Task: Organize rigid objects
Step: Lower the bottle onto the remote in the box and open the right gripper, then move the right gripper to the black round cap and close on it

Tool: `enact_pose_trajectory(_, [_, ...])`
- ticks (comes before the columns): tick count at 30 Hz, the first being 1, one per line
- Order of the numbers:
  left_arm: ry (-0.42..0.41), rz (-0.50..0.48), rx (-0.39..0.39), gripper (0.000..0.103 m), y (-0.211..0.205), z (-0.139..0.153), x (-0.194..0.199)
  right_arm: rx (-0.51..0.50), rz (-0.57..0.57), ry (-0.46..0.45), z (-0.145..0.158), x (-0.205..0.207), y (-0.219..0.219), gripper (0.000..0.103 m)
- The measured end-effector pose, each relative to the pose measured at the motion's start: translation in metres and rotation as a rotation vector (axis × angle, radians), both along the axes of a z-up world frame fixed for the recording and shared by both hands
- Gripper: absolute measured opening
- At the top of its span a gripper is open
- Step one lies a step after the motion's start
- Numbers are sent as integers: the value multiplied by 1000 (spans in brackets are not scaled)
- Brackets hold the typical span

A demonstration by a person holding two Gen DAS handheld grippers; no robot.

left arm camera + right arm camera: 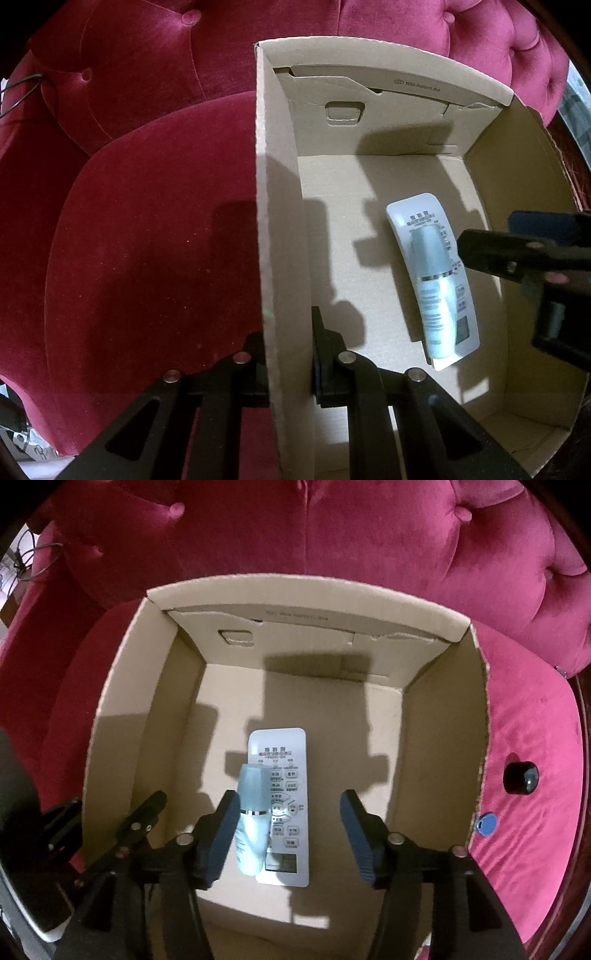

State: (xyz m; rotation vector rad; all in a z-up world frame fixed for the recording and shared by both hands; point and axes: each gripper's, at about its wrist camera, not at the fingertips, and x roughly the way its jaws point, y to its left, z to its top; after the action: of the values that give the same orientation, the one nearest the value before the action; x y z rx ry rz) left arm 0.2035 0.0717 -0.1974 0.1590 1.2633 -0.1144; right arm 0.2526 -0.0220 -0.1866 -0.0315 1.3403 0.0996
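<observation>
Left hand-held gripper [290, 369]: clenched on the cardboard box [280, 229] wall, which is kept steady.
Right hand-held gripper [288, 834]: released, nothing grasped; best lifted straight clear.
Bottle [253, 823]: one, laid on the remote [284, 808], one, on the box floor.
Outside, on the sofa [535, 849]: one black knob [521, 778], one blue tag [487, 824].

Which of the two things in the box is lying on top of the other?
The pale blue bottle. It lies on its side across the flat white remote, which rests face up on the floor of the box.
</observation>
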Motion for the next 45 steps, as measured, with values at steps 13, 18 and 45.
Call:
enact_pose_trajectory(13, [1,-1,1,15,1,0,0,2,-14,-82,46,-12,-6,93])
enact_pose_trajectory(18, [1,-1,1,15,1,0,0,-10,-14,-89,60,-17,-18,102])
enact_pose_trajectory(45, [2,-2,0,15,1,1,1,-115,-182,-99,71,-28,-146,103])
